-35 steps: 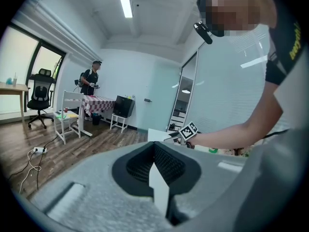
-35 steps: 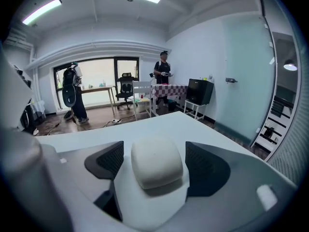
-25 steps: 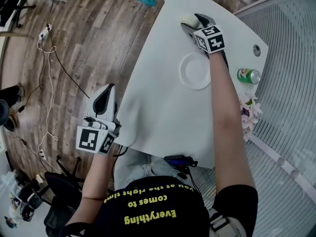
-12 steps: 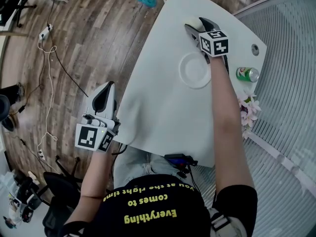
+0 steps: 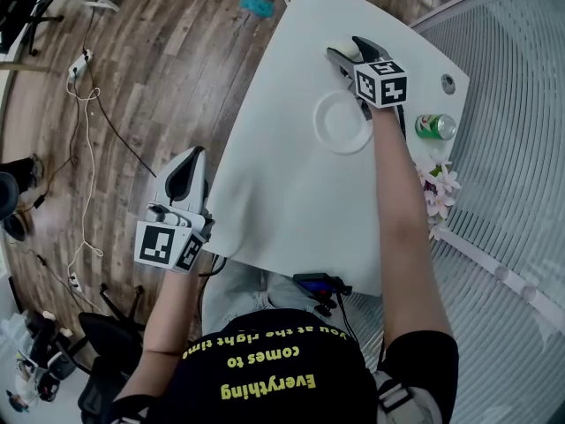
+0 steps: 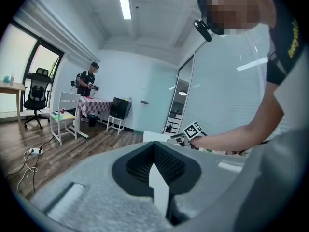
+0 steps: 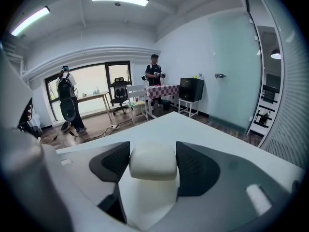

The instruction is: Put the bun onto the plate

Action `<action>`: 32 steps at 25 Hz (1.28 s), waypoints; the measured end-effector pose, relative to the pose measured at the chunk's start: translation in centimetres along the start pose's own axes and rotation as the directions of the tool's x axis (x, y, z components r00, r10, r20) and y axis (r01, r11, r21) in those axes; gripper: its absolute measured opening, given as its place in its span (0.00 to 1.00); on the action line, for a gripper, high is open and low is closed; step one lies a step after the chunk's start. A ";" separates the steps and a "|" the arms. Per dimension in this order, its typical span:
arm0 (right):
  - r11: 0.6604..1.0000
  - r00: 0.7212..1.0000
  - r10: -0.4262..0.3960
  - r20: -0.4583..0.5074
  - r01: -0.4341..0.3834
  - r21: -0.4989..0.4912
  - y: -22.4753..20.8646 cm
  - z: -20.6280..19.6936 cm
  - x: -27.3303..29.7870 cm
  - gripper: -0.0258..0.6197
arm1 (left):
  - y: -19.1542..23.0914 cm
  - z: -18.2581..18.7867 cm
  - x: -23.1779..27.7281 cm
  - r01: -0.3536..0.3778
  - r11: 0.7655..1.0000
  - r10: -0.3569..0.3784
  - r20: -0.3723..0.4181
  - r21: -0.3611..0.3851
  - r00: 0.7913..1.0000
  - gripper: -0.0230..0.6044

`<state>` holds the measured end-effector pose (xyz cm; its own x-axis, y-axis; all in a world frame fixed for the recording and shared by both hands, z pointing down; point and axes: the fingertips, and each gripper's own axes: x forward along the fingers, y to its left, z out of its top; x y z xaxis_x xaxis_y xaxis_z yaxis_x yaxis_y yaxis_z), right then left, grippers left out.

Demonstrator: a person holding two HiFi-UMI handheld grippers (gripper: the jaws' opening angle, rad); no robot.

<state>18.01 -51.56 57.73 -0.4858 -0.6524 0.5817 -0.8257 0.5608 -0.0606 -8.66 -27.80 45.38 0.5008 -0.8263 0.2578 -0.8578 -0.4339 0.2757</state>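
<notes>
Nearest, the left gripper (image 5: 196, 155) hangs idle off the edge of the surface (image 5: 291, 193), its jaws pressed together on nothing. Farther across the smooth white surface, the round, glossy white plate (image 5: 335, 126) lies bare. Just past it, the right gripper (image 5: 346, 51) clamps the bun (image 7: 153, 159) between its ribbed dark pads. The bun is a pale, rounded, soft-looking lump with a matt skin. Since a second ago this gripper has risen and drawn nearer the plate. The bun looks lifted clear, so I judge the carry is under way and only the set-down remains.
</notes>
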 end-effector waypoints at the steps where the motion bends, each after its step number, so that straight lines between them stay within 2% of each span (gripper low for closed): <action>1: 1.000 1.000 -0.002 0.006 0.002 0.008 0.0 0.0 -0.3 0.52 | 0.0 0.1 0.0 0.000 1.000 0.000 0.000 0.002 1.000 0.04; 5: 1.000 1.000 -0.011 0.006 0.011 0.026 0.0 -0.7 -1.0 0.52 | -0.2 0.3 -0.1 0.005 1.000 -0.005 0.001 0.007 1.000 0.04; 18: 1.000 0.990 0.011 -0.139 -0.011 -0.003 0.9 -4.9 -0.4 0.52 | -0.4 0.0 0.1 0.017 1.000 -0.017 -0.004 0.007 1.000 0.04; 23: 0.999 0.986 -0.013 -0.164 0.007 -0.039 0.8 -4.5 0.4 0.52 | -0.2 -0.1 0.2 0.016 1.000 -0.016 -0.011 0.005 1.000 0.04; 32: 0.996 0.982 -0.007 -0.191 -0.009 -0.085 1.0 -3.8 1.1 0.55 | -0.4 -0.5 0.3 0.014 1.000 -0.014 -0.015 0.001 1.000 0.04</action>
<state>17.71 -49.78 61.43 -0.4161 -0.5470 0.7264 -0.7937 0.6083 0.0034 -8.11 -27.64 45.80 0.5149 -0.8143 0.2681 -0.8506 -0.4461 0.2784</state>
